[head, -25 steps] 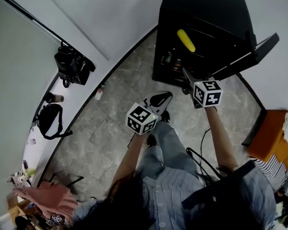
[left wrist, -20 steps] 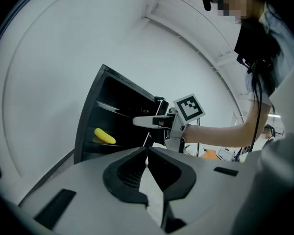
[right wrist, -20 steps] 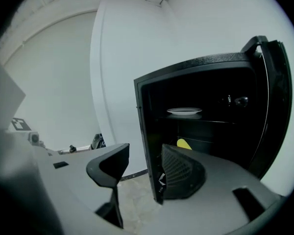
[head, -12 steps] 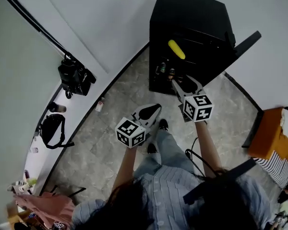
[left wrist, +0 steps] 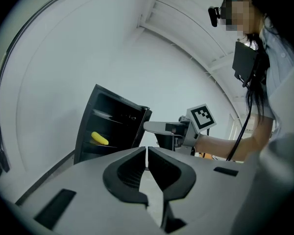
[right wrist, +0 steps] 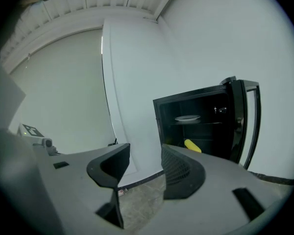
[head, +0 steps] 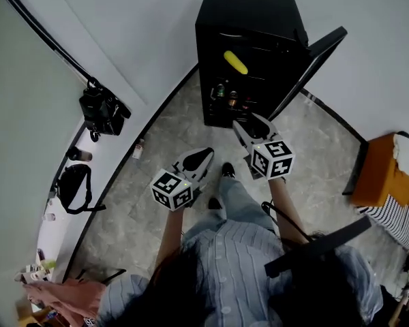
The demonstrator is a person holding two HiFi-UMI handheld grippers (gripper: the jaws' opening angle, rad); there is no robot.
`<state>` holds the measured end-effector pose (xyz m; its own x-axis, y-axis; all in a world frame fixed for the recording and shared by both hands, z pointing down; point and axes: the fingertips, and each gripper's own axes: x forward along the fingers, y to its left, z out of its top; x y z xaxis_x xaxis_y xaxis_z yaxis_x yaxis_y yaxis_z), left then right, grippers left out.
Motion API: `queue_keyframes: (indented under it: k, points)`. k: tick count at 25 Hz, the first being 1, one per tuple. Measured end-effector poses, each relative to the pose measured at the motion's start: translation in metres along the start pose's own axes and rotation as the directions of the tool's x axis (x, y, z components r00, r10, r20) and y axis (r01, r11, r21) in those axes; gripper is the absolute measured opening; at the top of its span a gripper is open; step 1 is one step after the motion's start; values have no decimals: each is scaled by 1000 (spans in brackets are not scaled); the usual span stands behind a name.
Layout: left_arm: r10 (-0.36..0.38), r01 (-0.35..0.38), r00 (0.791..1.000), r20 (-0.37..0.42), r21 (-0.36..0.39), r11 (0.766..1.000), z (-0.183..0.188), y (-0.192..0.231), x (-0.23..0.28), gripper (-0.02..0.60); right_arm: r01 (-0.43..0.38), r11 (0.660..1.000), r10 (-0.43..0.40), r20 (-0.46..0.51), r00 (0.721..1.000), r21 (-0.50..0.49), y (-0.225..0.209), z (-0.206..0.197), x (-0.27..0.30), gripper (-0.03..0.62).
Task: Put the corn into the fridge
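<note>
One corn cob (head: 235, 62) lies inside the one black fridge (head: 249, 12), which stands at 12 o'clock from the person in the head view. The single door (head: 307, 70) hangs open at about 2 o'clock. The cob lies flat on a middle shelf, and its long axis runs from 10 o'clock to 4 o'clock in the head view. Which end is the tip cannot be told. One plate (right wrist: 187, 117) sits on the shelf above it, and at least two cans (head: 225, 92) stand on the shelf below.

Two grippers are held in front of the fridge, both well apart from the cob. The left gripper (head: 206, 153), at 7 o'clock from the fridge, has its jaws pressed almost together with nothing between them. The right gripper (head: 243, 125), at 6 o'clock, has its jaws standing wide and closing, and they hold nothing.

Two black bags (head: 103, 109) rest along the wall at 9 o'clock. One orange seat (head: 382, 179) stands at 3 o'clock.
</note>
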<state>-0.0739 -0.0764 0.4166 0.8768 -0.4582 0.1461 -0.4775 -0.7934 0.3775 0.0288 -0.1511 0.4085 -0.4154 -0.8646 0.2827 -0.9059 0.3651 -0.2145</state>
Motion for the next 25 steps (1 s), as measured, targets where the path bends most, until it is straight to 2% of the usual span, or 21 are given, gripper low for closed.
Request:
queue_keyframes:
  k: [6,17,21,25]
  points:
    - [-40,40,999,16,-9,999,-7,-28,-14,8,27,1000,-27,19,999,15,20,-9,-46,201]
    - [-112,111,994,-5,-76,991,-34,-68,-8,8,18,1000,-19,-57,998,-13,37,-34,-83,178]
    - [-109,108,994,-4,-76,991,-31,-74,-13,8,10,1000,-11,-74,997,-8,39,-37,-89,161]
    - [-59,59,998,0,-72,996,-29,-66,-22,8,-9,1000,9,-83,996,-6,43,-40,-98,147]
